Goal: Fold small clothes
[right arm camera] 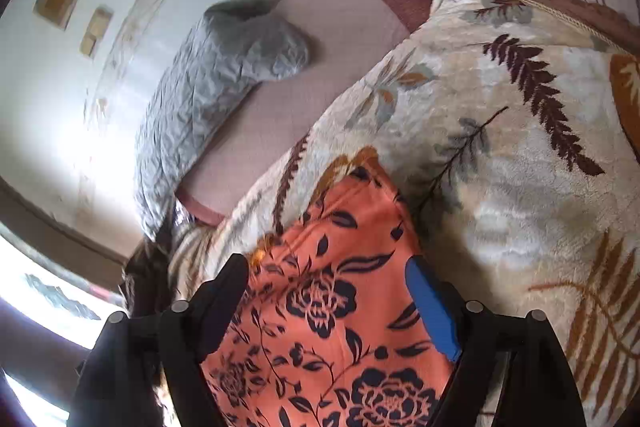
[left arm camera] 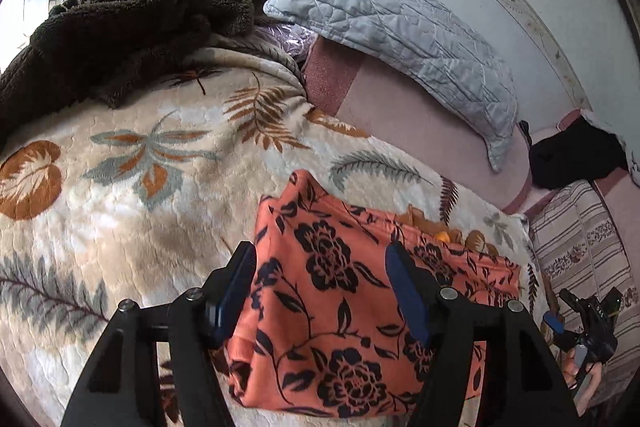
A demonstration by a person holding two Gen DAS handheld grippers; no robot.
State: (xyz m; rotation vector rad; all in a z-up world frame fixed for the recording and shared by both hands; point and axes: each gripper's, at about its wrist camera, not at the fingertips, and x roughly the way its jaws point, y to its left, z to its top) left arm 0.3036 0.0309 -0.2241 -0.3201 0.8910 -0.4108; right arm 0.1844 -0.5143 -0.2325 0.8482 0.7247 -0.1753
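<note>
An orange garment with a black flower print (left arm camera: 332, 311) lies folded on a cream fleece blanket with leaf patterns (left arm camera: 120, 211). My left gripper (left arm camera: 320, 255) hovers over its left part with the jaws wide apart, and the cloth shows between the blue pads with neither pad pressing on it. In the right wrist view the same garment (right arm camera: 320, 331) runs under my right gripper (right arm camera: 326, 267), whose jaws also stand open with nothing pinched. A person's hand (left arm camera: 580, 367) shows at the right edge of the left wrist view.
A dark brown fleece garment (left arm camera: 120, 27) is heaped at the blanket's far left. A grey quilted pillow (left arm camera: 400, 39) leans on the white wall above a pink sheet (left arm camera: 400, 119). A black item (left arm camera: 572, 163) and a striped cloth (left arm camera: 580, 247) lie to the right.
</note>
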